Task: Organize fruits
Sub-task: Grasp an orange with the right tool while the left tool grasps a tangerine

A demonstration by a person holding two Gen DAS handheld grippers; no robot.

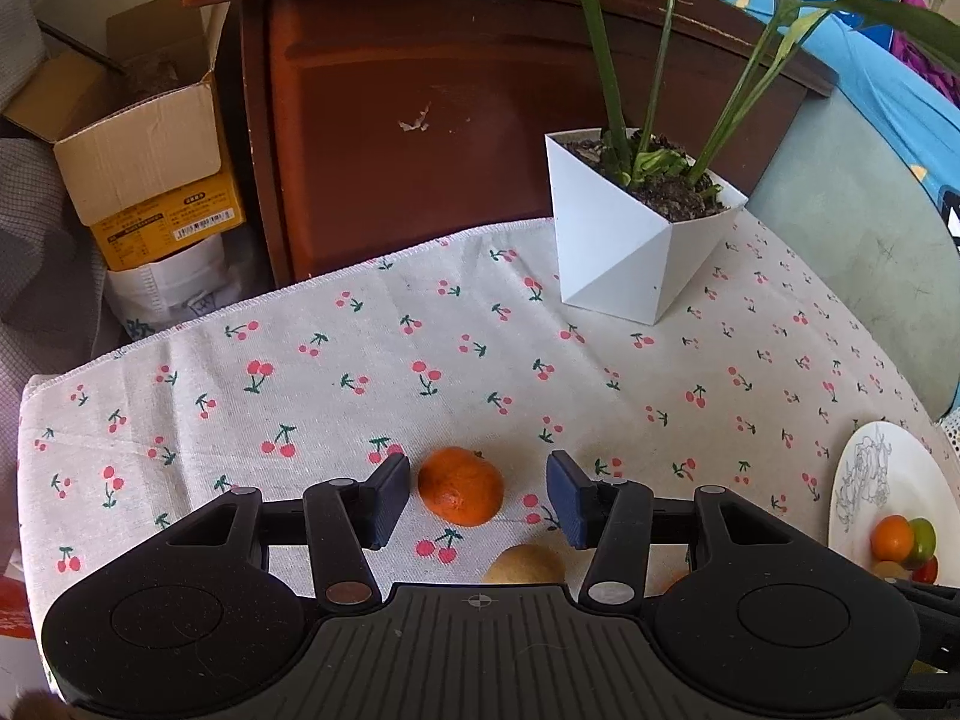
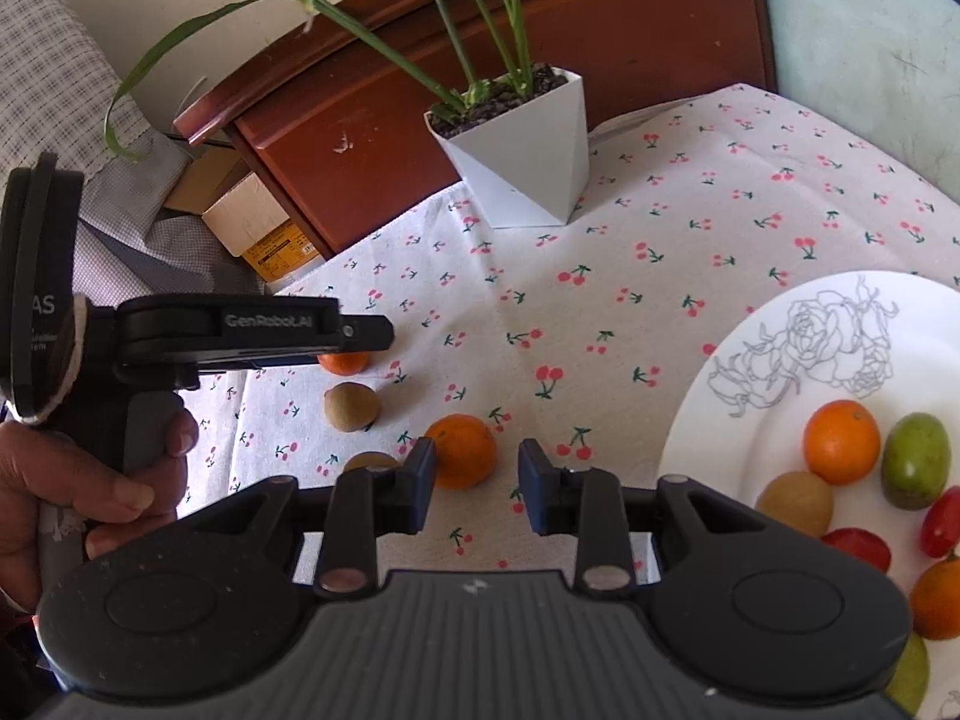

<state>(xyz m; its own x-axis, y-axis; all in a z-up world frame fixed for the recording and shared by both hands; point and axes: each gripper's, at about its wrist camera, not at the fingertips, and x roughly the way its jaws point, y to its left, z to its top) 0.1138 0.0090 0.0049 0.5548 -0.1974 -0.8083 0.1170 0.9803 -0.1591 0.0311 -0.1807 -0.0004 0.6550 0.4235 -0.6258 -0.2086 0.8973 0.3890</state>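
Note:
My left gripper hangs low over the cherry-print cloth, open, with a mandarin lying between its pads and touching neither. A brown fruit lies just behind it. In the right wrist view my right gripper is open around another orange; the left pad is close to it and the right pad stands apart. The white plate at the right holds several fruits: orange, green, brown and red. A hand holds the left gripper over the mandarin.
A white angular plant pot with long leaves stands at the back of the cloth. Behind it is a dark wooden cabinet, with cardboard boxes to its left. Two brown fruits lie on the cloth between the grippers.

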